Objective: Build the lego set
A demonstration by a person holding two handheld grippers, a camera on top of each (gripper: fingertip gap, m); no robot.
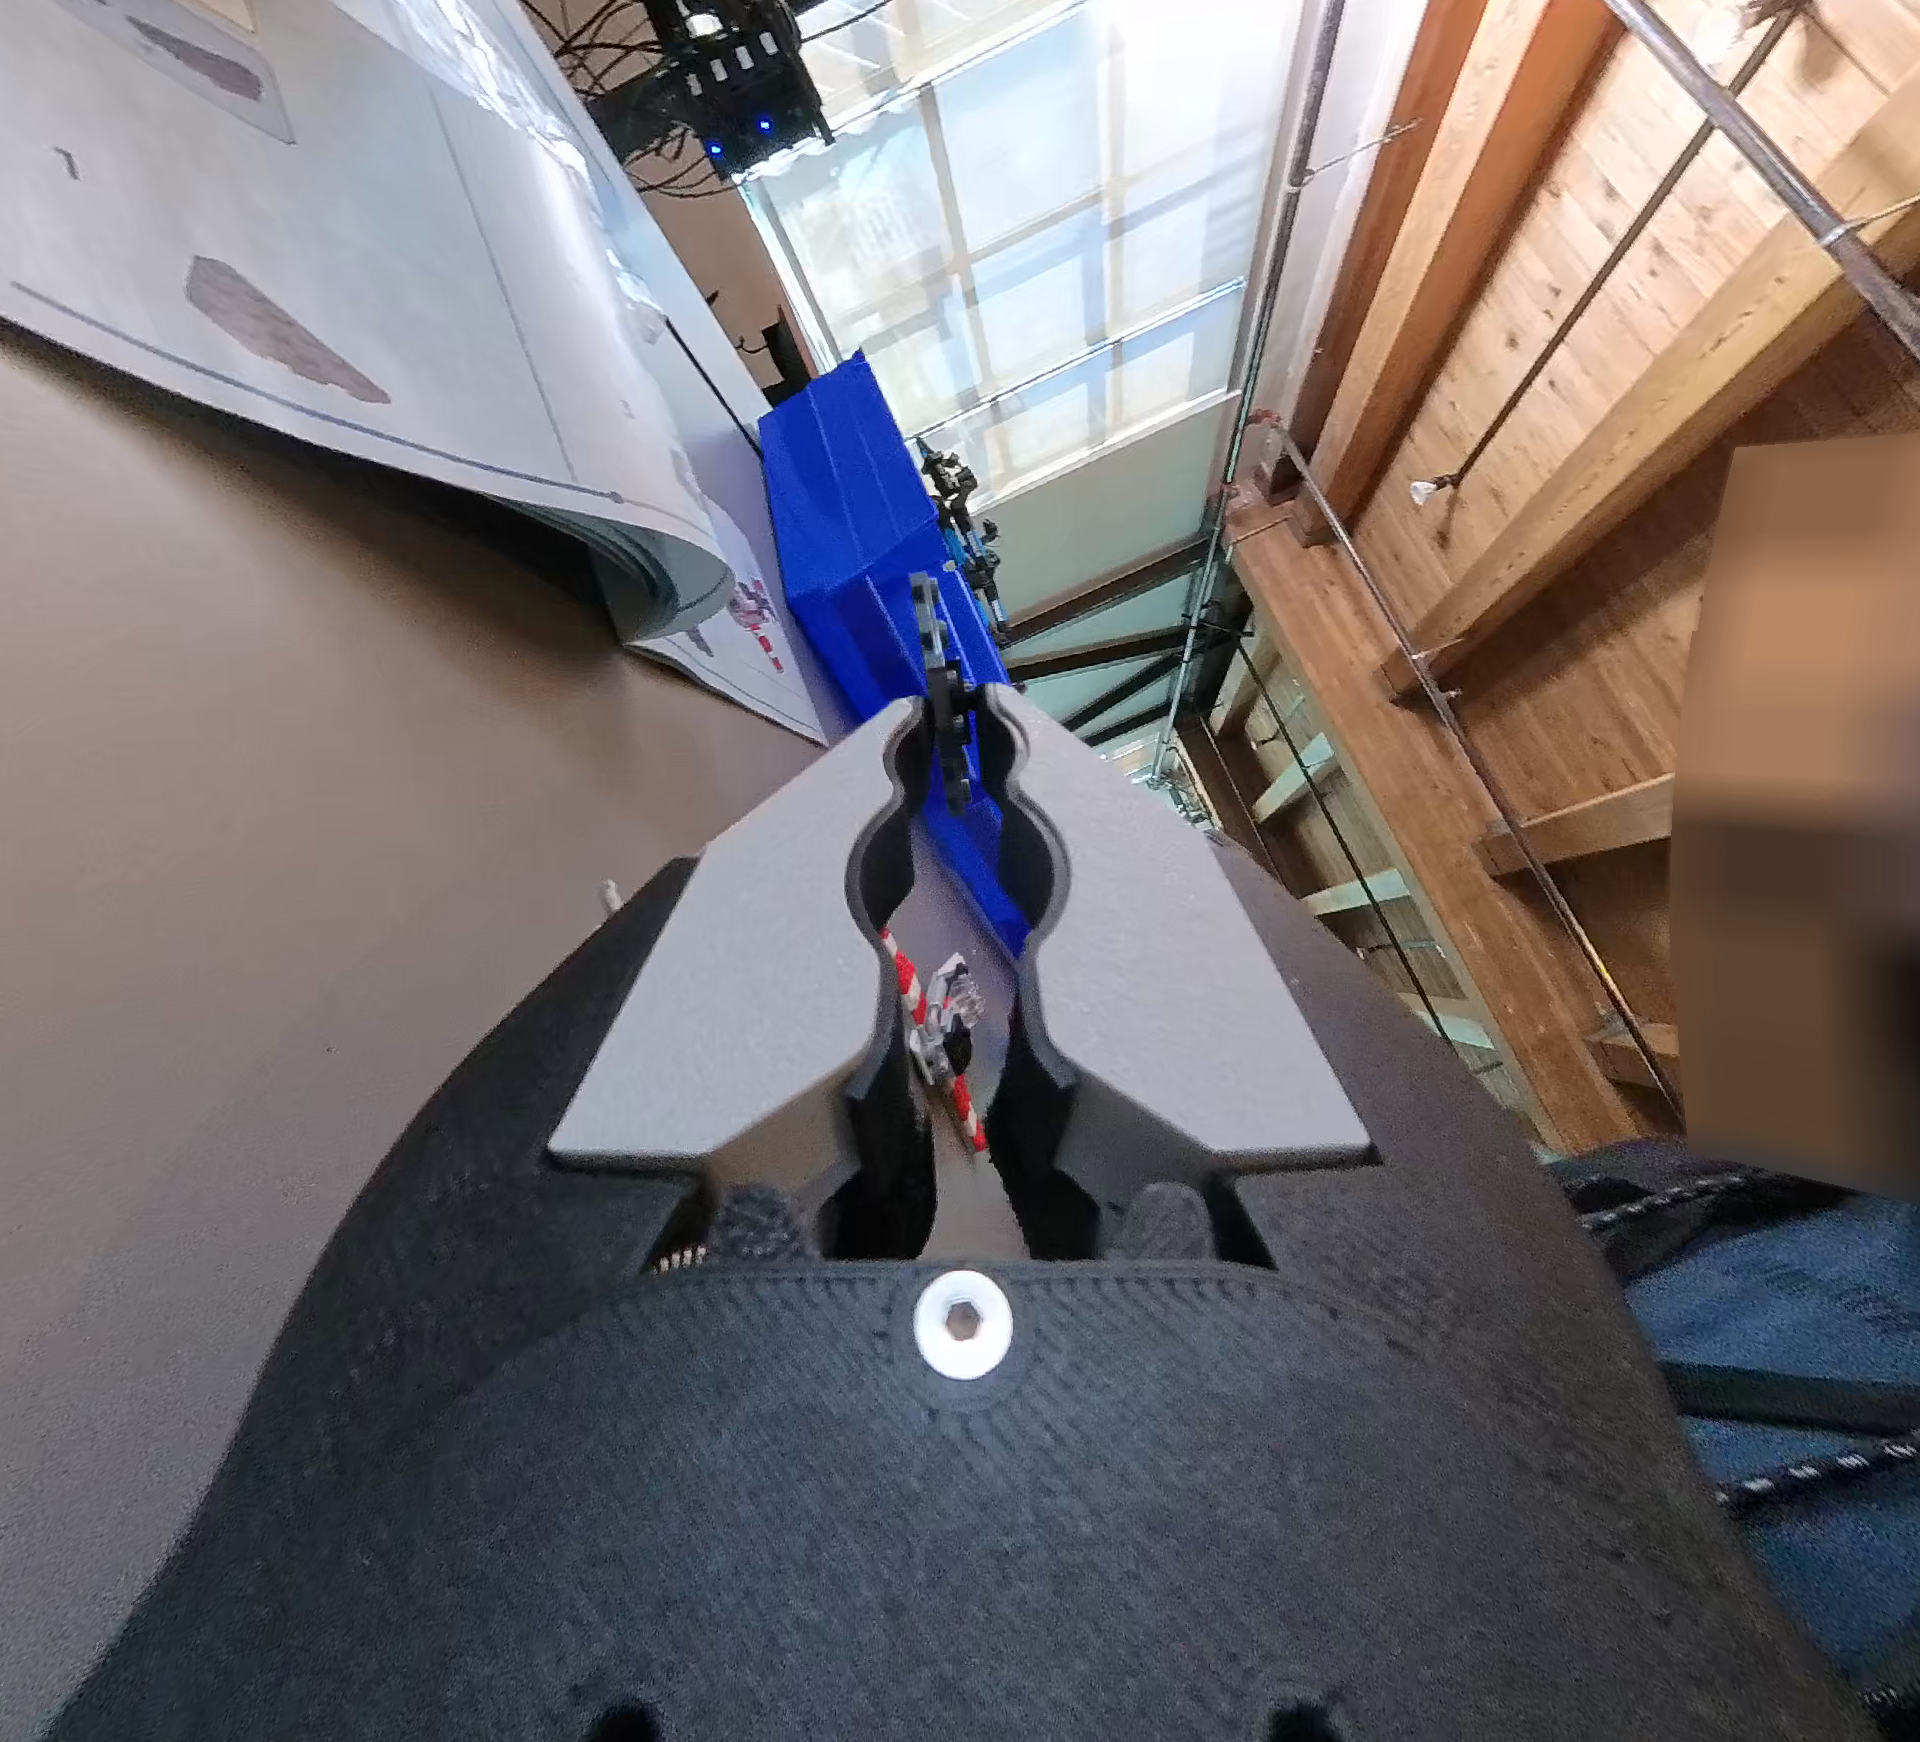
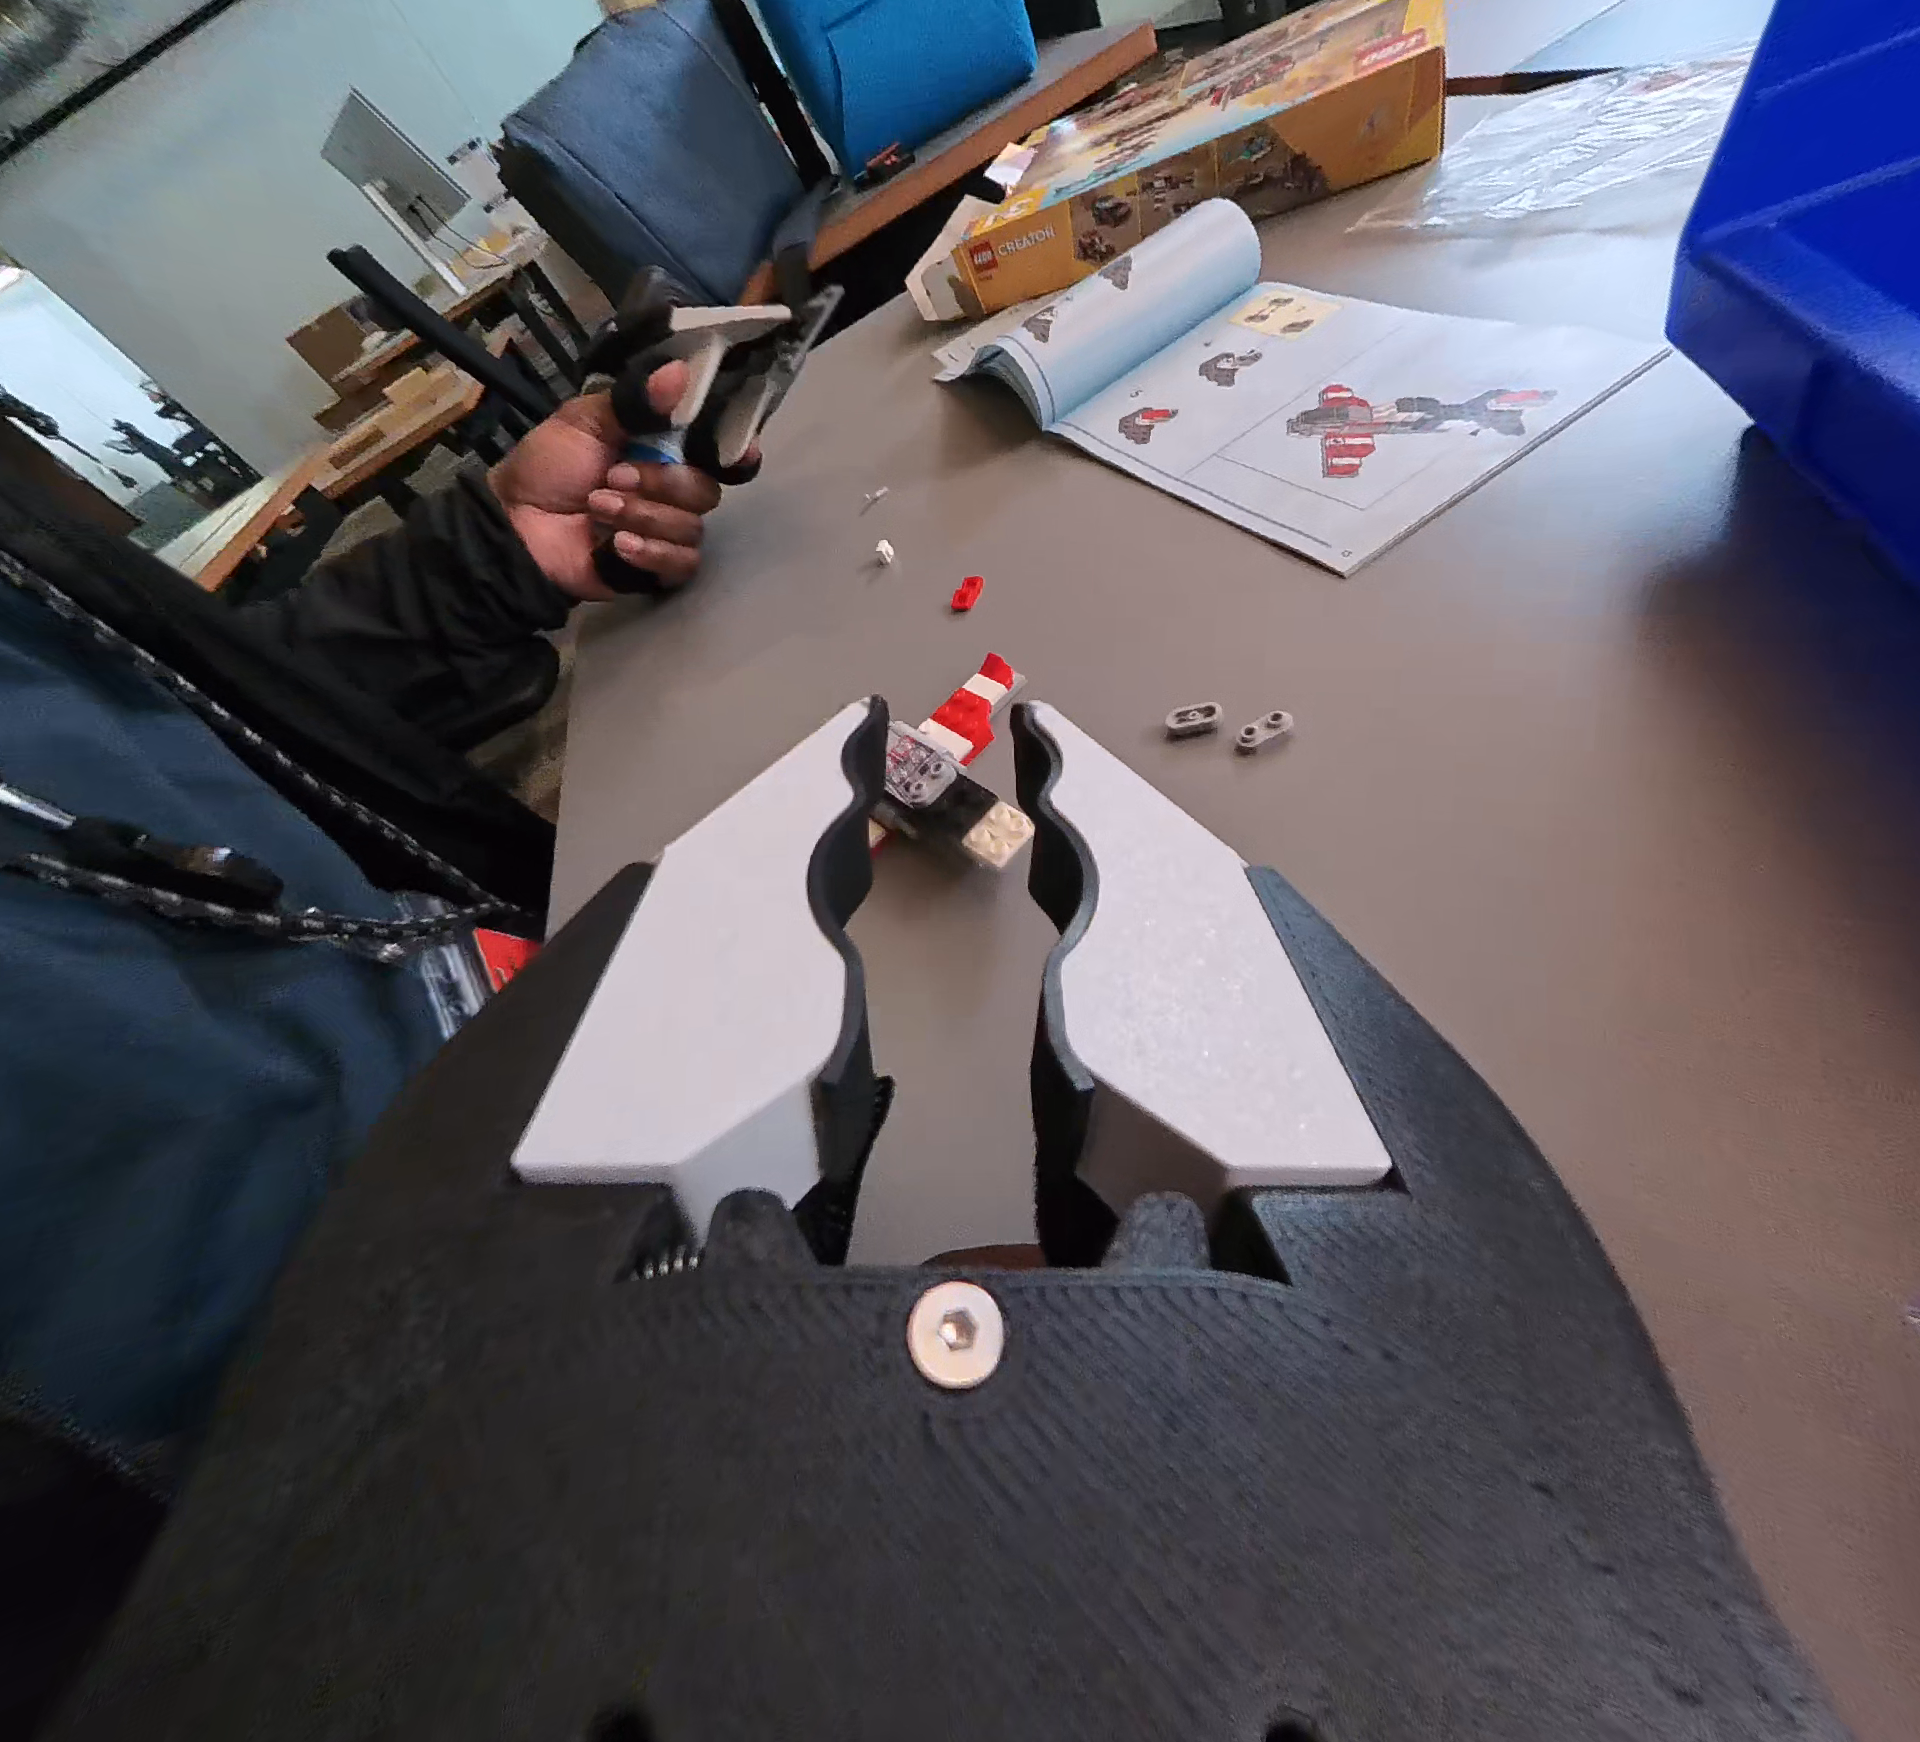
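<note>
Lego model (image 2: 951, 783), partly built: red-and-white striped wing, clear canopy piece, black body, white plate at the near end. It lies on the grey table (image 2: 1455, 861), directly ahead of the right gripper (image 2: 940, 726), partly between its fingertips. Right jaws stand wide, nothing held; whether the left fingertip touches the model cannot be told. The model's long axis runs obliquely across the jaw gap, wing end away and to the right.

Left gripper (image 1: 948, 705) is raised off the table and rolled on its side, jaws nearly closed on a dark grey plate (image 1: 935, 653) standing out past the tips.

Right gripper is the nearer to the model. Judgement: it steadies the model, and the left brings the plate.

Beyond: loose red brick (image 2: 966, 593), two grey pieces (image 2: 1231, 724), open instruction booklet (image 2: 1299, 414), blue bin (image 2: 1829, 238).
</note>
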